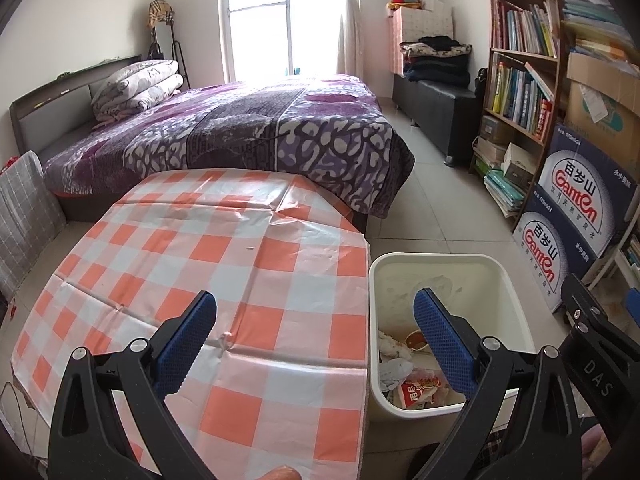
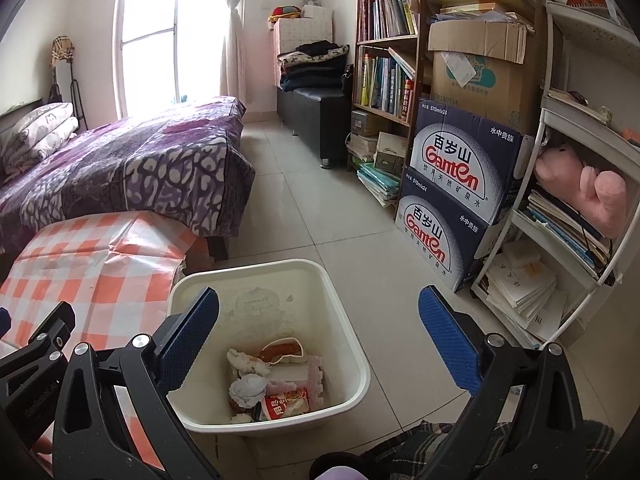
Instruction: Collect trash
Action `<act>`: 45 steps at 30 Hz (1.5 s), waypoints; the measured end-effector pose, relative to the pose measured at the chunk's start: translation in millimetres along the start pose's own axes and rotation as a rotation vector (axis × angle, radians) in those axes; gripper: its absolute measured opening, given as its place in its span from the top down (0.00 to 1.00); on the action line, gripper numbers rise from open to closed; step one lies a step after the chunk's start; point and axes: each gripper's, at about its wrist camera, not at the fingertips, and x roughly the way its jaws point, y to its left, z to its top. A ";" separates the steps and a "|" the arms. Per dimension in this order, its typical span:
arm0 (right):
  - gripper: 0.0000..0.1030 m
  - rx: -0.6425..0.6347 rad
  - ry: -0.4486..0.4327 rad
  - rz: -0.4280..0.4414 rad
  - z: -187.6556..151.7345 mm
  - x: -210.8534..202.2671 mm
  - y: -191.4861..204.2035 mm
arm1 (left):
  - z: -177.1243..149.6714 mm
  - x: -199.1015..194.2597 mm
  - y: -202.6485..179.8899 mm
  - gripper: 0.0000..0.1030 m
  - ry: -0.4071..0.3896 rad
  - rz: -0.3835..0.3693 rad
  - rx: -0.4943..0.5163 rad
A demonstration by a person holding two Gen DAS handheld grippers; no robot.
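**Both tools spread wide and empty beside the bin**

The left tool (image 1: 316,310) fills the lower part of the left wrist view with its blue-padded fingers (image 1: 188,340) set far apart, gripping nothing. One finger hangs over the orange-and-white checked tabletop (image 1: 224,248); the other sits in front of the white bin (image 1: 432,258) at lower right.

The right tool (image 2: 320,306) is likewise opened wide and holds nothing. In the right wrist view its left finger overlaps the bin's near-left wall and its right finger stands over the tiled floor (image 2: 320,208).

The trash (image 2: 272,384) lies at the bottom of the bin, in the lower centre of the right wrist view: crumpled paper, a red-and-white wrapper, a pinkish foam piece and a small cup-like container, all heaped together. The bin stands on the floor just beside the tabletop's edge. The checked cover shows only creases and a few tiny specks.
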 end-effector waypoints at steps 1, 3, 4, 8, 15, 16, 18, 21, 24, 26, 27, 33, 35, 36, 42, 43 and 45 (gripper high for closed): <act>0.07 -0.001 0.000 0.001 -0.2 0.3 -0.1 | 0.0 0.0 -0.1 0.07 -0.001 0.001 -0.001; 0.07 -0.004 0.001 0.002 0.0 0.4 0.1 | -0.1 0.2 0.6 0.07 -0.001 0.002 -0.002; 0.07 -0.006 0.002 0.003 0.6 0.8 0.2 | 0.0 0.5 0.5 0.07 -0.001 0.002 -0.002; 0.07 -0.005 0.003 0.002 0.6 1.2 0.9 | -0.8 1.2 0.1 0.07 0.004 0.003 -0.003; 0.07 -0.004 0.005 0.005 -0.2 2.5 2.0 | -1.1 1.8 -0.3 0.07 0.005 0.006 -0.002; 0.07 -0.004 0.006 0.005 -0.2 2.5 1.9 | -1.0 1.8 0.0 0.07 0.005 0.005 -0.003; 0.07 -0.003 0.007 0.005 -0.2 2.7 1.8 | -1.1 1.9 0.2 0.07 0.005 0.005 -0.003; 0.07 -0.004 0.008 0.005 -0.1 2.9 1.3 | -1.8 2.1 0.8 0.07 0.003 0.009 -0.003; 0.07 -0.004 0.011 0.005 -1.1 3.4 2.2 | -2.1 2.5 1.3 0.07 0.003 0.010 -0.002; 0.07 -0.003 0.011 0.006 -1.9 3.8 2.8 | -2.3 2.6 1.6 0.07 0.002 0.010 0.000; 0.07 -0.003 0.010 0.006 -2.0 3.8 2.9 | -2.6 2.9 2.0 0.07 0.002 0.011 0.001; 0.07 -0.006 0.022 0.007 -4.0 5.3 4.1 | -2.5 3.2 1.4 0.07 0.005 0.012 -0.001; 0.07 -0.003 0.026 0.008 -5.1 6.3 4.3 | -3.3 4.0 2.3 0.07 0.006 0.014 0.001; 0.07 -0.002 0.027 0.009 -5.5 6.2 5.0 | -3.5 4.3 2.9 0.07 0.007 0.014 0.002; 0.07 -0.003 0.034 0.012 -6.3 7.3 5.5 | -3.7 5.4 3.1 0.07 0.008 0.018 0.005; 0.07 -0.003 0.034 0.012 -6.2 7.4 5.5 | -3.6 5.3 3.1 0.07 0.006 0.018 0.004; 0.07 -0.003 0.033 0.012 -6.3 7.3 5.7 | -4.2 6.1 4.1 0.07 0.003 0.011 0.005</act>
